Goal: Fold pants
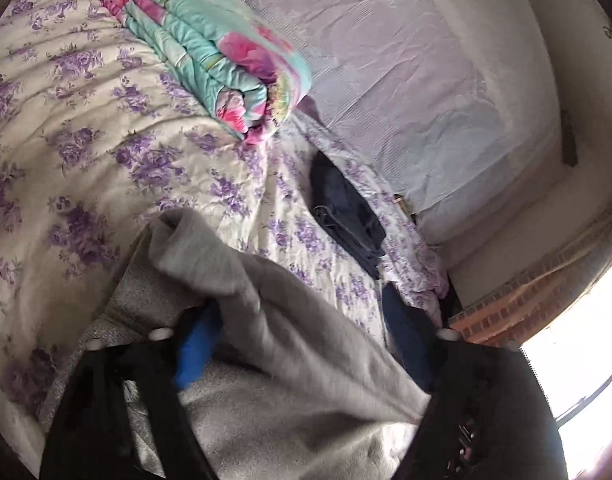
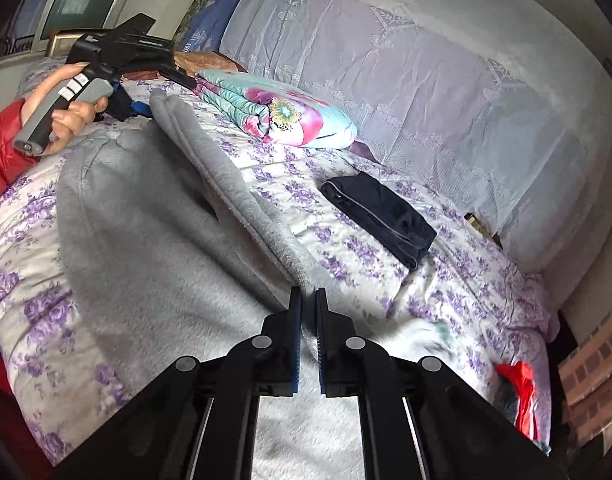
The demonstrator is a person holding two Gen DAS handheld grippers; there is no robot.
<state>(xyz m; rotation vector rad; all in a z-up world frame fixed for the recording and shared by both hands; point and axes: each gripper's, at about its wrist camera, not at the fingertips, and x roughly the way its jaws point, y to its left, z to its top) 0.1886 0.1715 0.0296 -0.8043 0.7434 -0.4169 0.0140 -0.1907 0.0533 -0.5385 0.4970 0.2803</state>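
left hand-held gripper [image 1: 298,336]: spread, grey pants [image 2: 146,240] draped between fingers | right hand-held gripper [image 2: 308,320]: pinching grey pants | on bed [image 2: 446,280]

Bare bedspread [image 2: 346,240] between grey pants [image 2: 154,240] and folded dark garment [image 2: 380,216]; folded floral quilt [image 2: 274,116] blocks far side.

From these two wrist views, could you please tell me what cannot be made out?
- Left wrist view: the left gripper is buried under the grey fleece pants; its pads are blurred.
- Right wrist view: the red cloth at the floral bedspread's edge is partly hidden.
- Right wrist view: the right gripper is shut; fleece between its pads is unclear.
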